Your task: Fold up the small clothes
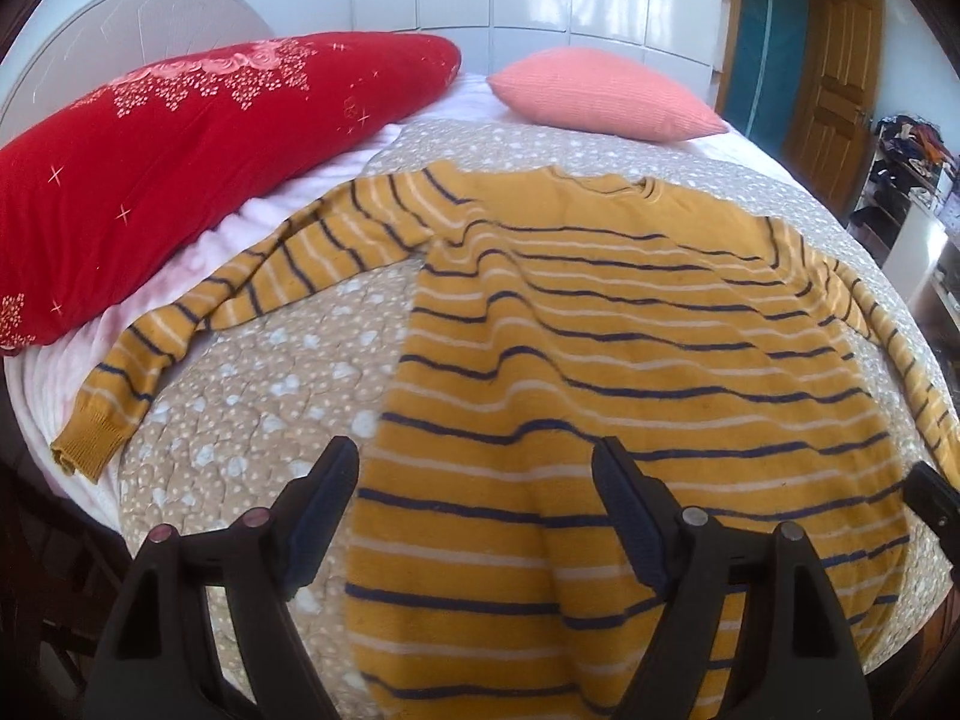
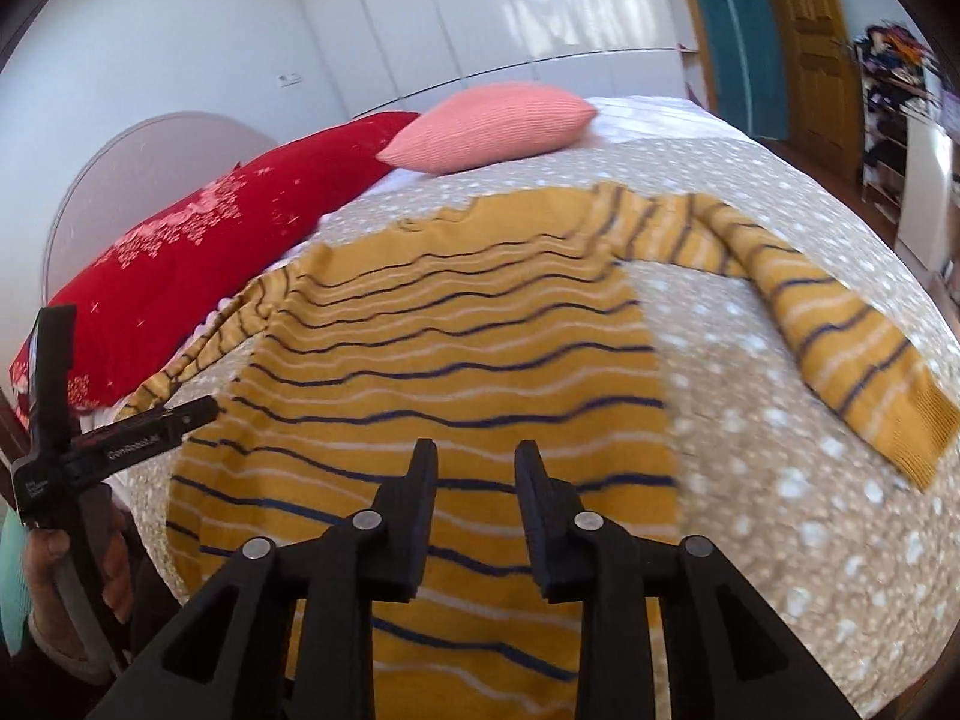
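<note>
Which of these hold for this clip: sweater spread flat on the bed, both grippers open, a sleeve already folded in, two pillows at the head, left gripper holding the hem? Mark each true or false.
1. The sweater lies spread out on the bed. True.
2. Both the left gripper and the right gripper are open. True.
3. One sleeve is already folded across the body. False: the left sleeve and right sleeve both stretch outward.
4. A red pillow and a pink pillow sit at the head. True.
5. The left gripper holds the hem. False: its fingers stand apart with nothing clamped.
</note>
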`<control>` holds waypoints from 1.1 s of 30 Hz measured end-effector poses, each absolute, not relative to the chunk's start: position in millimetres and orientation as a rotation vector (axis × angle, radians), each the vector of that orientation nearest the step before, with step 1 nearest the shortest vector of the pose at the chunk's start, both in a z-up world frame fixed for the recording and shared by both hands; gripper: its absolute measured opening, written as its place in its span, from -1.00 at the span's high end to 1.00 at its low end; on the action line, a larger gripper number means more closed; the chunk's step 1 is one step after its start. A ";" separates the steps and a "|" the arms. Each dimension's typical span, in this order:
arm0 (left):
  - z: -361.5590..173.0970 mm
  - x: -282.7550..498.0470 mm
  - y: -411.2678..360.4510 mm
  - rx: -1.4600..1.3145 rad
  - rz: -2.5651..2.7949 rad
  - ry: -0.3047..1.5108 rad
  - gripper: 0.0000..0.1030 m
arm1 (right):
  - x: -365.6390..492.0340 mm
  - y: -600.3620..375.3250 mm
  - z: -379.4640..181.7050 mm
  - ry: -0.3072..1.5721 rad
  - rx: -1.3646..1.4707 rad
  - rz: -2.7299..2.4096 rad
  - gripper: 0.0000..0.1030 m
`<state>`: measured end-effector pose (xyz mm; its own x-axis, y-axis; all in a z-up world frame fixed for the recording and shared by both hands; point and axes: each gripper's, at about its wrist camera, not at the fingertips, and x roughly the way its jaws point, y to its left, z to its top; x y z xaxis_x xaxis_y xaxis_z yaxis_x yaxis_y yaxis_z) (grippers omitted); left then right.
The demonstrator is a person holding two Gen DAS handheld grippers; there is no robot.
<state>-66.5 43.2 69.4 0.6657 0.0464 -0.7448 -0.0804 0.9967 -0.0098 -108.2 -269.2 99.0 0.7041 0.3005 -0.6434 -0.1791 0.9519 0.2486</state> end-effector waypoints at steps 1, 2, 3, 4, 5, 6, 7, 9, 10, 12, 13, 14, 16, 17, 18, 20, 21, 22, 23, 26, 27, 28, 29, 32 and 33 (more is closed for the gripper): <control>70.6 -65.9 44.0 -0.051 0.072 0.833 -0.54 | -105.8 -263.1 98.7 0.746 0.159 0.273 0.34; 73.2 -64.8 46.2 -0.072 0.070 0.821 -0.55 | -102.0 -254.9 99.7 0.751 0.139 0.276 0.31; 75.5 -63.2 48.5 -0.093 0.066 0.813 -0.56 | -99.0 -249.6 99.4 0.756 0.121 0.276 0.29; 77.5 -61.4 51.2 -0.121 0.064 0.815 -0.59 | -95.1 -245.2 99.3 0.761 0.105 0.272 0.26; 80.4 -58.6 54.9 -0.156 0.058 0.806 -0.60 | -92.9 -242.9 99.9 0.766 0.092 0.265 0.25; 82.4 -56.6 57.8 -0.182 0.058 0.800 -0.60 | -87.8 -240.0 100.6 0.772 0.082 0.251 0.25; 84.2 -55.3 60.9 -0.211 0.057 0.793 -0.61 | -83.9 -237.9 102.0 0.776 0.080 0.240 0.25; 87.2 -53.0 68.3 -0.275 0.044 0.780 -0.63 | -75.1 -235.0 106.5 0.778 0.085 0.215 0.24; 87.7 -52.6 71.9 -0.298 0.038 0.776 -0.65 | -70.7 -234.0 109.6 0.779 0.090 0.202 0.23; 87.4 -53.9 79.0 -0.329 0.041 0.769 -0.66 | -61.7 -228.0 116.4 0.778 0.099 0.184 0.17; 87.0 -54.9 82.3 -0.335 0.050 0.766 -0.67 | -57.3 -223.1 119.8 0.776 0.096 0.178 0.12; 86.4 -56.3 85.7 -0.336 0.057 0.763 -0.68 | -54.4 -218.7 122.6 0.771 0.088 0.174 0.08; 84.7 -58.7 90.9 -0.328 0.069 0.761 -0.68 | -47.5 -205.8 127.7 0.764 0.054 0.158 0.04; 83.5 -60.3 94.4 -0.323 0.080 0.761 -0.68 | -44.6 -199.7 129.3 0.767 0.039 0.153 0.02; 82.7 -61.3 97.0 -0.321 0.088 0.761 -0.68 | -41.9 -195.5 130.1 0.771 0.028 0.149 0.01; 81.4 -64.0 103.7 -0.321 0.098 0.754 -0.68 | -35.1 -184.9 130.1 0.789 0.002 0.141 -0.02; 80.9 -65.0 106.2 -0.321 0.098 0.750 -0.68 | -32.6 -181.0 129.8 0.797 -0.005 0.137 -0.02; 80.0 -66.1 108.9 -0.321 0.098 0.744 -0.69 | -30.3 -177.1 129.0 0.806 -0.011 0.133 -0.02; 79.0 -67.1 111.7 -0.322 0.097 0.741 -0.69 | -28.5 -173.4 128.3 0.817 -0.015 0.130 -0.02; 73.5 -67.2 119.2 -0.335 0.090 0.744 -0.69 | -25.6 -161.1 127.3 0.834 -0.050 0.117 -0.02; 72.2 -67.7 121.5 -0.342 0.082 0.745 -0.69 | -24.7 -155.2 127.4 0.837 -0.073 0.109 -0.02; 70.7 -68.3 123.7 -0.350 0.075 0.747 -0.69 | -24.5 -150.8 127.6 0.840 -0.090 0.105 -0.02; 69.3 -69.5 126.4 -0.359 0.068 0.746 -0.69 | -23.9 -146.3 127.4 0.845 -0.106 0.100 -0.03; 67.9 -72.9 134.1 -0.374 0.057 0.738 -0.69 | -21.9 -132.0 127.0 0.860 -0.145 0.089 -0.04; 68.0 -74.0 136.4 -0.376 0.056 0.734 -0.69 | -21.2 -126.4 126.7 0.864 -0.158 0.087 -0.04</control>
<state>-74.0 136.4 68.0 0.7443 -0.0809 -0.6629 -0.1800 0.9317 -0.3157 -21.2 -126.4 126.7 0.6465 0.0118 -0.7628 -0.1398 0.9848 -0.1032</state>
